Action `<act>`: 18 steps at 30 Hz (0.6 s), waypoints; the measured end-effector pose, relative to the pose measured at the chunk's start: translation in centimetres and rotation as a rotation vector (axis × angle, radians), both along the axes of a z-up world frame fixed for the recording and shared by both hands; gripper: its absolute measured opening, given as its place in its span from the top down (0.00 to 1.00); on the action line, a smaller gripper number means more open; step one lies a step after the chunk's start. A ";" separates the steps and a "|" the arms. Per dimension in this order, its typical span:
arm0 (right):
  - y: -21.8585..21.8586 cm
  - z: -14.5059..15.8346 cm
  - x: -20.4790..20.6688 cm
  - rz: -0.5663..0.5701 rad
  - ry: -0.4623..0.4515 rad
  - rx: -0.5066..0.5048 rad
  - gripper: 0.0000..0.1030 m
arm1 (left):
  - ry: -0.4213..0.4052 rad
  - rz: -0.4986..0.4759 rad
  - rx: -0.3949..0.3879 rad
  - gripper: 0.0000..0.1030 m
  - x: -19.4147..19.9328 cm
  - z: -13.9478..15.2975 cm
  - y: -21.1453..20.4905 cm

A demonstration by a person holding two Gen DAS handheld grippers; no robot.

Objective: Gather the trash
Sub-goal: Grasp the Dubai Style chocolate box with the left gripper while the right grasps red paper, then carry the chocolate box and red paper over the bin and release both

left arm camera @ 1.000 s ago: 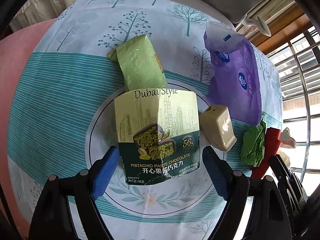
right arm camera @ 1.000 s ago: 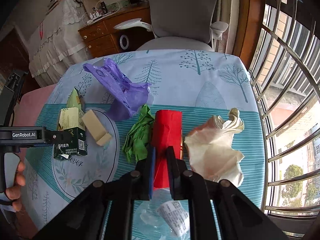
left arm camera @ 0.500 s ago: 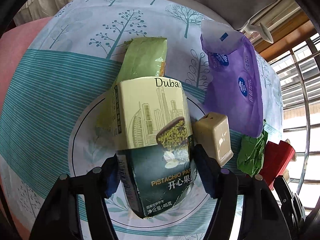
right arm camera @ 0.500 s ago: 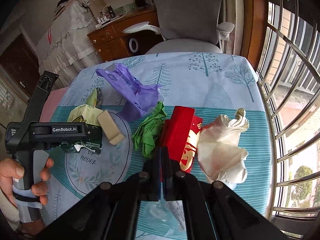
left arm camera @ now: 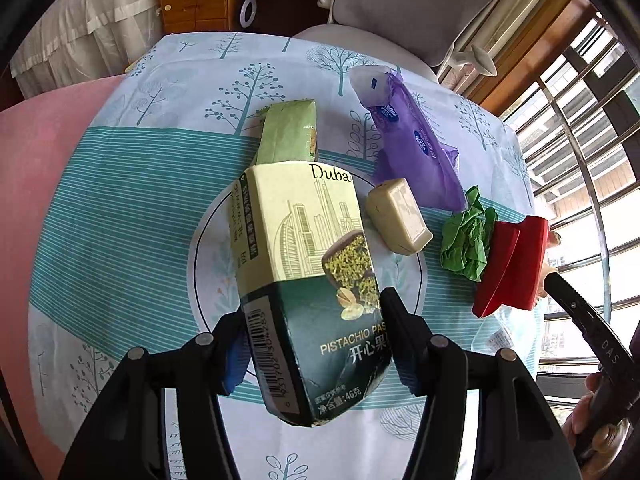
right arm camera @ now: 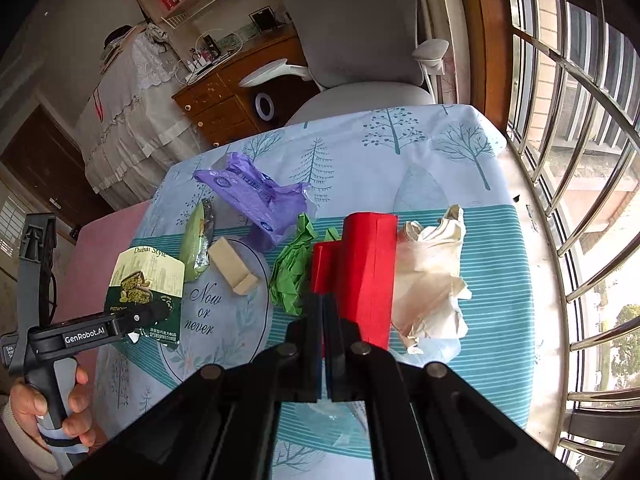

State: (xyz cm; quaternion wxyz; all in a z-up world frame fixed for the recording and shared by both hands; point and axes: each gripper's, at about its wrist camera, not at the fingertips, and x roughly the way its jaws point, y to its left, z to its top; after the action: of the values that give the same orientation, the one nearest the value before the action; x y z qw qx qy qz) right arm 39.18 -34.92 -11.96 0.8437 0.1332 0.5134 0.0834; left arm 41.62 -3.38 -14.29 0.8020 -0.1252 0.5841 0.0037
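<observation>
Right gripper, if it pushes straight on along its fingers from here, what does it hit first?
Most likely the red packet that the right gripper is shut on, already at its tips. Past that, the crumpled green paper and the tablecloth; depth is unclear.

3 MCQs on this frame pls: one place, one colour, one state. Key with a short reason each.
1. What lies just left of the red envelope in the right wrist view?
A. crumpled green paper
B. a glass jar
C. a metal spoon

2. What colour is the plastic wrapper nearest the chair?
A. orange
B. purple
C. black

3. What is the left gripper doing?
A. hanging empty
B. gripping the chocolate box
C. holding a cup

Key: 1 A, the green paper touches the envelope's left edge. 2 B, it is purple with white print. 3 B, the jaws, just closing, press on the box's sides.
</observation>
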 end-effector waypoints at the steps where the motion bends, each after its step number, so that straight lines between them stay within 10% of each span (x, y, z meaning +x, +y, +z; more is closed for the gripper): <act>1: -0.1 -0.1 0.1 -0.011 0.006 -0.008 0.97 | -0.002 -0.001 -0.001 0.45 -0.3 0.1 0.0; 6: 0.1 -0.6 0.9 -0.018 0.010 -0.063 0.47 | -0.014 -0.003 0.007 0.45 -1.9 0.7 0.5; 14: 1.6 -3.1 2.7 -0.007 0.057 -0.235 0.48 | -0.018 0.021 0.005 0.45 -3.5 1.0 1.1; 16: 1.9 -3.2 2.5 -0.003 0.050 -0.256 0.72 | -0.020 0.025 0.005 0.45 -3.9 1.3 1.3; 18: 1.9 -2.8 2.1 -0.009 0.041 -0.246 0.75 | -0.025 0.026 0.005 0.45 -4.4 1.5 1.6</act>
State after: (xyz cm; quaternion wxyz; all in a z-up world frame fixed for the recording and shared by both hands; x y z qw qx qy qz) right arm 41.29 -32.97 -14.79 0.8433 0.0327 0.5363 0.0136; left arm 37.23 -1.76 -12.75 0.8094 -0.1308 0.5724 0.0138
